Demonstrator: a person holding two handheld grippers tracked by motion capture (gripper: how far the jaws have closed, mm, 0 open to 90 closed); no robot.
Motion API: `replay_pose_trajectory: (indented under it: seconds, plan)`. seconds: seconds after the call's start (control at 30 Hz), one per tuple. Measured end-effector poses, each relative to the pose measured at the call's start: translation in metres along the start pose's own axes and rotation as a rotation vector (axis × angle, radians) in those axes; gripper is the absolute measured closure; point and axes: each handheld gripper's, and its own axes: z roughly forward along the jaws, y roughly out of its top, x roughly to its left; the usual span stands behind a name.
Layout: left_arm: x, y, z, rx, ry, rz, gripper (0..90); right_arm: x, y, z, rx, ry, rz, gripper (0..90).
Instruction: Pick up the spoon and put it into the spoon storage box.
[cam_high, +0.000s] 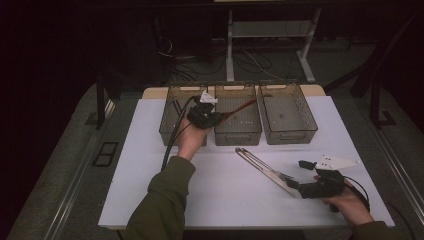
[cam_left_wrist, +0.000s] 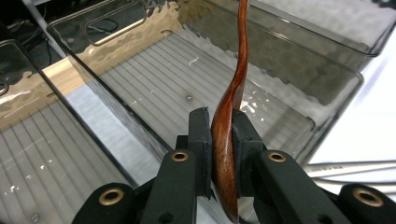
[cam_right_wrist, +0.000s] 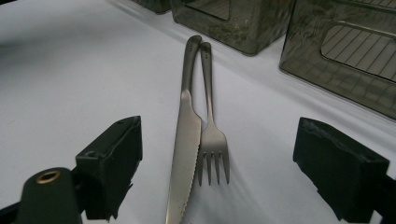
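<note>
A white rectangular table (cam_high: 150, 165) is standing in a dark room, cables lying on the floor beyond, with three smoky clear plastic bins (cam_high: 288, 112) lining its far edge. The left gripper (cam_left_wrist: 219, 140) is clamping a glossy brown wooden spoon (cam_left_wrist: 231, 116) above the middle bin (cam_left_wrist: 154, 70). The right gripper (cam_right_wrist: 217, 163), jaws wide apart, is hovering over a steel serrated knife (cam_right_wrist: 183, 140) and steel fork (cam_right_wrist: 212, 135) lying side by side, touching.

The bench (cam_high: 150, 165) is white. Three smoky grey see-through bins (cam_high: 287, 112) have ribbed, striped floors. The wooden spoon (cam_left_wrist: 229, 140) is glossy reddish brown. The knife (cam_right_wrist: 184, 149) and fork (cam_right_wrist: 212, 140) are dull silver-grey. Both claws are black, the left claw (cam_left_wrist: 223, 154) with brass-coloured rivets. The sleeve (cam_high: 162, 205) is olive green.
</note>
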Motion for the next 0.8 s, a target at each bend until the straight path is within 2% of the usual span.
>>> replay_pose_trajectory:
  seconds: [0.27, 0.5, 0.53, 0.63, 0.8]
  plan:
    - [0.001, 0.003, 0.016, 0.052, 0.023, 0.012, 80.0, 0.0, 0.0, 0.0, 0.0, 0.002, 0.0, 15.0]
    - [0.001, 0.002, 0.022, 0.045, 0.029, -0.019, 79.4, 0.0, 0.0, -0.001, -0.002, 0.002, 0.0, 15.0]
    - [0.001, 0.002, 0.022, 0.04, 0.033, -0.024, 76.9, 0.0, 0.0, -0.001, -0.002, 0.002, -0.001, 15.0]
    - [0.001, 0.002, 0.021, 0.036, 0.032, -0.024, 73.0, 0.0, 0.0, -0.001, -0.002, 0.002, 0.0, 15.0]
    - [0.002, 0.003, 0.018, 0.029, 0.022, -0.02, 71.8, 0.0, 0.0, 0.0, 0.0, 0.003, -0.001, 15.0]
